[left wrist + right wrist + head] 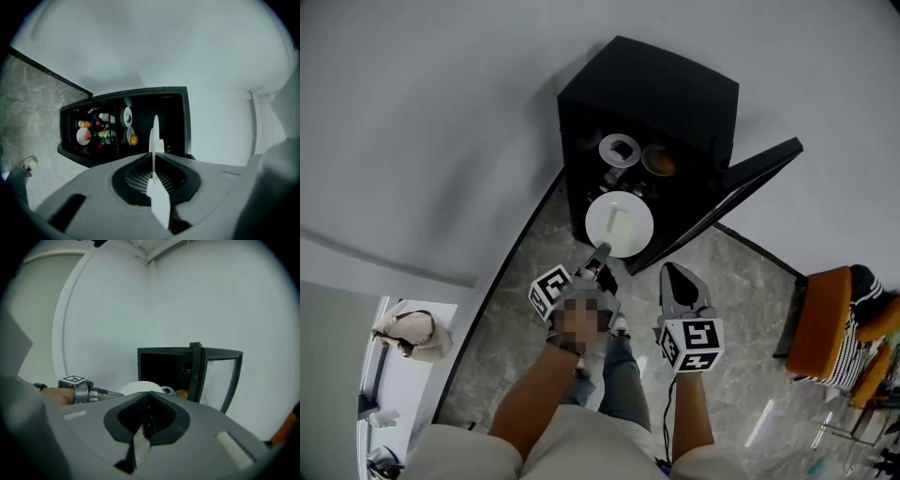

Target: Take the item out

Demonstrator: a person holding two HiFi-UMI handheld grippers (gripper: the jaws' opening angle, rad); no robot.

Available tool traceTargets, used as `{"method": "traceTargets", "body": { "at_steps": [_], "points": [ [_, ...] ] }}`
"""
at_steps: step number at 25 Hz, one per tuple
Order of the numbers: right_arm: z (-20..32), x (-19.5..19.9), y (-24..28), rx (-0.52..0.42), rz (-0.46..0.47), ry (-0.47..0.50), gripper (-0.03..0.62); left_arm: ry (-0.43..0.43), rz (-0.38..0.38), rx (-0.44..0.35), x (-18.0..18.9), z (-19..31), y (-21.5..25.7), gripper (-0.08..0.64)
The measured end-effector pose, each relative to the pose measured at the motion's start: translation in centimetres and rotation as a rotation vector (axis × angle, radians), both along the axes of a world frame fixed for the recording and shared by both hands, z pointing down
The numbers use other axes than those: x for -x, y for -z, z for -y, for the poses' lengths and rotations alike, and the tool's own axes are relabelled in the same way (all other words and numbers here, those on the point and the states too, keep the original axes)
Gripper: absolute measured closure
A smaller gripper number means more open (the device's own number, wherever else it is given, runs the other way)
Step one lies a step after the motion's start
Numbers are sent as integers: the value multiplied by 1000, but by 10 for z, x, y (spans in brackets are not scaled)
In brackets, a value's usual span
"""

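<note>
left gripper (153,165) pinches the white plate (619,223) by its rim alone; the weight ahead of the jaws could lever it loose. right gripper (147,416) is pressed together, empty.

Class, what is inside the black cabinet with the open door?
The cabinet holds white dishes, a round orange item, cans and a small plate on other shelves. The white plate clamped in the left gripper covers part of the interior. The rear is too dark.

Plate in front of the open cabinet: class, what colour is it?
White. The plate shows best in the head view.
</note>
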State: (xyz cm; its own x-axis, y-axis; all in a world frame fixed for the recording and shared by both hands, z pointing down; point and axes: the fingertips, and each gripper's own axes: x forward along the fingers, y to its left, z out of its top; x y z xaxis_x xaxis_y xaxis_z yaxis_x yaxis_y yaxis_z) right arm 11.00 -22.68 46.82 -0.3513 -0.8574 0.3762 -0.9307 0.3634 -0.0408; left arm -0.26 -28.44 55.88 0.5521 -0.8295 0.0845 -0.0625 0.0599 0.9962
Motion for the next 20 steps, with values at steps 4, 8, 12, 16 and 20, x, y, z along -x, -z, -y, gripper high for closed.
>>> {"method": "traceTargets", "body": {
  "at_steps": [4, 8, 12, 16, 20],
  "points": [
    [-32, 23, 17, -19, -15, 13, 583, -31, 1, -17, 11, -51, 32, 551],
    [-49, 33, 31, -56, -36, 11, 584, -38, -49, -23, 19, -87, 56, 551],
    [-75, 35, 47, -76, -35, -6, 584, -49, -57, -28, 34, -121, 71, 551],
    [-99, 44, 63, -99, -45, 8, 584, -26, -31, -11, 54, -149, 82, 551],
    [-119, 57, 72, -105, -45, 22, 584, -25, -29, -28, 69, -171, 96, 551]
  ]
}}
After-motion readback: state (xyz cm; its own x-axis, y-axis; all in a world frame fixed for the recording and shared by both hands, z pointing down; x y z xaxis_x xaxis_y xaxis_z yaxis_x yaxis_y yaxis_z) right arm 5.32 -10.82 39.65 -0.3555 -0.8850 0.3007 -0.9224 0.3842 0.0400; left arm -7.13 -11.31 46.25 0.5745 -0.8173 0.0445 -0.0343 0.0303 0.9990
